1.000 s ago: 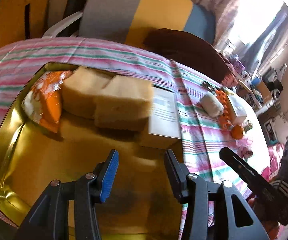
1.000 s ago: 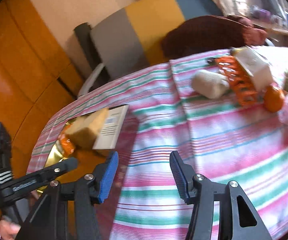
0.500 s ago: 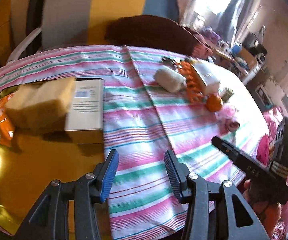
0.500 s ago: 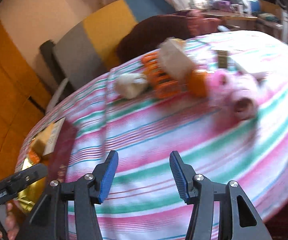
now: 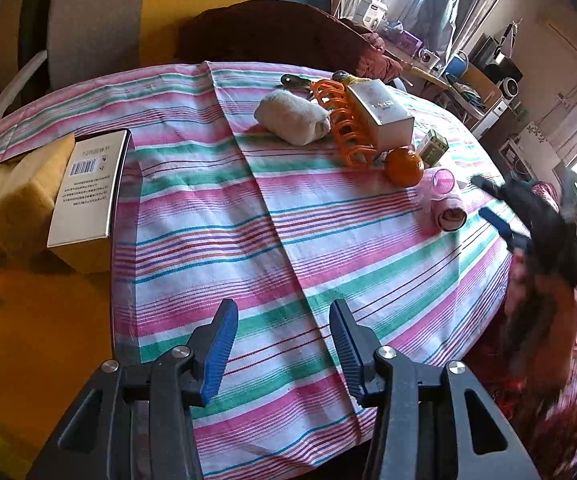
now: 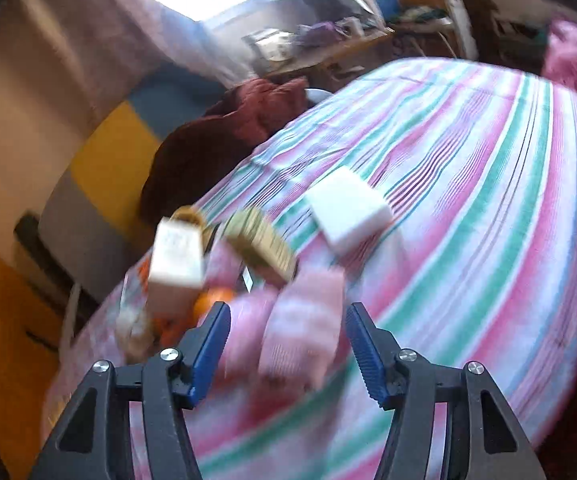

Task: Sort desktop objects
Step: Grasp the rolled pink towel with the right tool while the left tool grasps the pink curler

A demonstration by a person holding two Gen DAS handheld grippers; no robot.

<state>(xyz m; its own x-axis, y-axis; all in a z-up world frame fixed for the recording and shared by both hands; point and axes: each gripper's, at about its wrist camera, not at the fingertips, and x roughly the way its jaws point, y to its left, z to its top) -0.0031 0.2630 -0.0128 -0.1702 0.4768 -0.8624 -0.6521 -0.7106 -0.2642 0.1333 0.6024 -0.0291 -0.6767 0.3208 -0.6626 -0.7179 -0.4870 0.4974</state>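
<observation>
Striped cloth: pink, green and white tablecloth [image 5: 216, 216] covers the round table.
Left gripper: left gripper [image 5: 284, 344] hangs over bare cloth near the table's front edge, its blue-padded jaws apart with nothing between them.
Right gripper: right gripper [image 6: 288, 346] sits low over the cloth, jaws opening; a blurred pink roll [image 6: 302, 320] shows in the gap between them, and I cannot tell whether the pads touch it.
Gold tray: gold tray [image 5: 28, 320] lies at the left edge, holding a white barcode box [image 5: 86, 188] beside a tan sponge block [image 5: 16, 196].
Far cluster: rolled beige towel [image 5: 290, 118], orange spiral clip [image 5: 346, 124], white carton [image 5: 380, 114] and an orange fruit [image 5: 404, 166] sit close together.
Pink rolls: two pink rollers [image 5: 446, 200] lie just beside the fruit, near the right gripper's tips.
White block: white block [image 6: 348, 210] rests alone on the cloth, beyond the rolls.
</observation>
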